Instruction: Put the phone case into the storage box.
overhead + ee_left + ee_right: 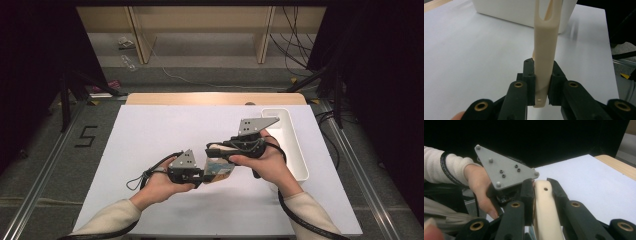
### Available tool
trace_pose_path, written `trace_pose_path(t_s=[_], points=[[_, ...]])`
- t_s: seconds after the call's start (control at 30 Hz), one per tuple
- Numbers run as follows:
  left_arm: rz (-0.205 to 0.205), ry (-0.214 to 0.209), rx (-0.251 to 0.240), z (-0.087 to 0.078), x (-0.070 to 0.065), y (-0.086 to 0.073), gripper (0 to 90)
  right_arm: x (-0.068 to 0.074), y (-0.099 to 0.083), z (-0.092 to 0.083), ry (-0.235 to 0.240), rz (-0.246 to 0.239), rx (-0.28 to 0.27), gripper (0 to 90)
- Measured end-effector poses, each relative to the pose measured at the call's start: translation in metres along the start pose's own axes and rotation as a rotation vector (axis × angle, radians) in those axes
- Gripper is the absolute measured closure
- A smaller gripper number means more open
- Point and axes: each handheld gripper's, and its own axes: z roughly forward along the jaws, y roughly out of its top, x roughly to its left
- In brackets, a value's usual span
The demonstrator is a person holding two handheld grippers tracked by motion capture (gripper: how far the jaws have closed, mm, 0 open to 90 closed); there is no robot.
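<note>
The cream utensil handle (545,62), clamped by both grippers, points toward the tray (524,10).

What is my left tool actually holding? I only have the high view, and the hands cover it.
Observer: In the left gripper view, the left tool is shut on a cream utensil handle with a small hole at its near end.
Operator: Which way does it point?
Observer: Toward the white bin; out there the handle forks into branches.
Operator: And the right tool?
Observer: The right gripper view shows the right tool clamped on a cream handle too, its holed end next to the grey plate of the left tool.
</note>
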Motion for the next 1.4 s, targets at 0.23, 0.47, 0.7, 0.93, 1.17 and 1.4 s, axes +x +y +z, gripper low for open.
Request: trace_pose_path(t_s=[0.23,0.47,0.7,0.93,1.17,1.4], points=[[0.008,0.009,0.006,-0.0001,0.0004,-0.0003,79.3,-0.0012,-0.001,0.0005,-0.011,-0.009,0.003,71.0],[0.013,0.017,0.004,-0.0009,-0.0002,0.0004,79.4,-0.0023,-0.0011,0.0007,-0.033,-0.015,-0.008,59.7],[0.019,0.025,0.004,-0.0016,-0.0008,0.0012,79.4,-0.0036,-0.0024,0.0012,-0.061,-0.013,-0.034,44.2],[0.017,0.033,-0.001,-0.0022,-0.0011,0.0018,79.4,-0.0039,-0.0021,0.001,-0.083,0.003,-0.097,31.7],[0.01,0.043,-0.002,-0.0033,0.0,0.0019,79.4,-0.0061,-0.0007,-0.0034,-0.1,0.024,-0.145,26.6],[-0.006,0.063,-0.007,-0.0044,0.0021,0.0017,79.3,-0.0071,-0.0008,-0.0059,-0.146,0.023,-0.155,21.0]])
